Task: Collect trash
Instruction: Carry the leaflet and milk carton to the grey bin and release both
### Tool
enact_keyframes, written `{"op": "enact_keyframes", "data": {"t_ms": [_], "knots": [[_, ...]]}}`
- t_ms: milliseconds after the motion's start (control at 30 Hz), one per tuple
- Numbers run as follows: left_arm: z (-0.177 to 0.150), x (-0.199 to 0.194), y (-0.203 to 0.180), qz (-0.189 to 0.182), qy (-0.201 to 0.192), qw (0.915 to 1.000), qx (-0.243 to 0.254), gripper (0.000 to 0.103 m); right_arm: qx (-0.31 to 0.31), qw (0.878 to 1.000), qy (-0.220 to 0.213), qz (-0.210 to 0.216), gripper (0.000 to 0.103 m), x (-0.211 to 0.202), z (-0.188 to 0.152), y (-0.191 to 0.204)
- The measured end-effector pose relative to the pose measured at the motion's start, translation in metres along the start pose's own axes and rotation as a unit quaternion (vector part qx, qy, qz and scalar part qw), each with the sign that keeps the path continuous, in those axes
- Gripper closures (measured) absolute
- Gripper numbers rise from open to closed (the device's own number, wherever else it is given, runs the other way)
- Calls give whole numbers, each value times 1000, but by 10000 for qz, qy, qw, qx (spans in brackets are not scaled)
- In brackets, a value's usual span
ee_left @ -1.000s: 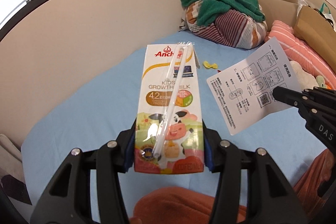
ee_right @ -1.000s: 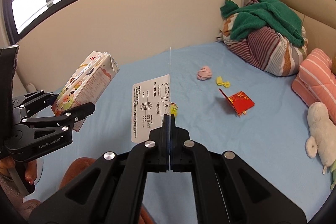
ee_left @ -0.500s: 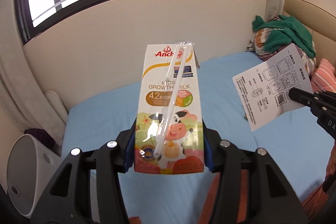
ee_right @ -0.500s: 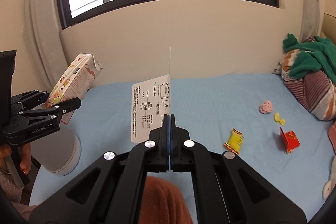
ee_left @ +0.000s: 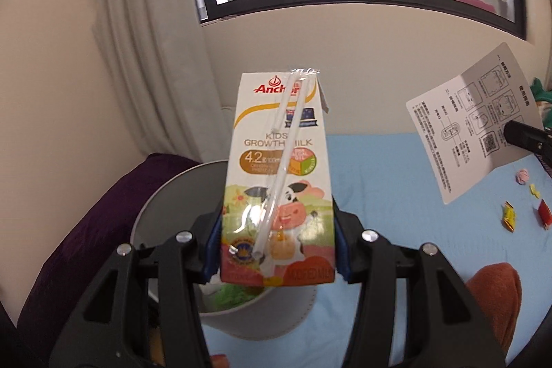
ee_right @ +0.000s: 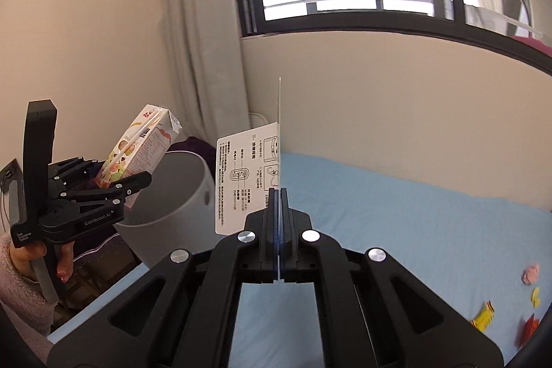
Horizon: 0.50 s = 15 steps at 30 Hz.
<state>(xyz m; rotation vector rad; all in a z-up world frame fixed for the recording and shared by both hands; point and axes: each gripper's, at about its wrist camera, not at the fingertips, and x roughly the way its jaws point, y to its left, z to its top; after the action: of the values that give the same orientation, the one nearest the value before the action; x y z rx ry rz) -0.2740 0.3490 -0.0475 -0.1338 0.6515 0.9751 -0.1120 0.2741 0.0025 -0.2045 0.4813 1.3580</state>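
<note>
A: What does the left gripper (ee_left: 277, 250) hold?

B: A milk carton (ee_left: 279, 181), clamped upright between both pads near its base, with a wrapped straw (ee_left: 281, 161) stuck slantwise on its front. It hangs over the open mouth of a grey bin (ee_right: 179, 195) that stands beside the bed (ee_right: 396, 230). Something green lies inside the bin.

A: And the right gripper (ee_right: 278, 223)?

B: Its jaws are pressed together on a printed leaflet (ee_right: 246, 181), pinched near the lower edge so the sheet stands up edge-on to that camera. It is above the bed, just right of the bin.

A: Is more trash left?

B: Yes. On the blue sheet lie a pink wad (ee_right: 530, 274), a small yellow scrap (ee_right: 535, 296), a yellow wrapper (ee_right: 483, 319) and a red packet (ee_right: 528, 330), close together and well apart from the bin.

A: Who is visible?

B: A hand (ee_right: 38, 256) in a pink fuzzy sleeve grips the left handle.
</note>
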Motion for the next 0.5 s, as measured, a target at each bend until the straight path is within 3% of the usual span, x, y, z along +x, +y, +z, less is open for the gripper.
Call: {"op": "enact_keyframes", "data": {"t_ms": [200,500], "knots": [[-6,0,53,533,207,9975,-417,52,-639,9964,161,538,103,45,36,63],[-12,17,88,681,537,9935,-734,51,-1114,9884,496,903,103,104,64,111]]}}
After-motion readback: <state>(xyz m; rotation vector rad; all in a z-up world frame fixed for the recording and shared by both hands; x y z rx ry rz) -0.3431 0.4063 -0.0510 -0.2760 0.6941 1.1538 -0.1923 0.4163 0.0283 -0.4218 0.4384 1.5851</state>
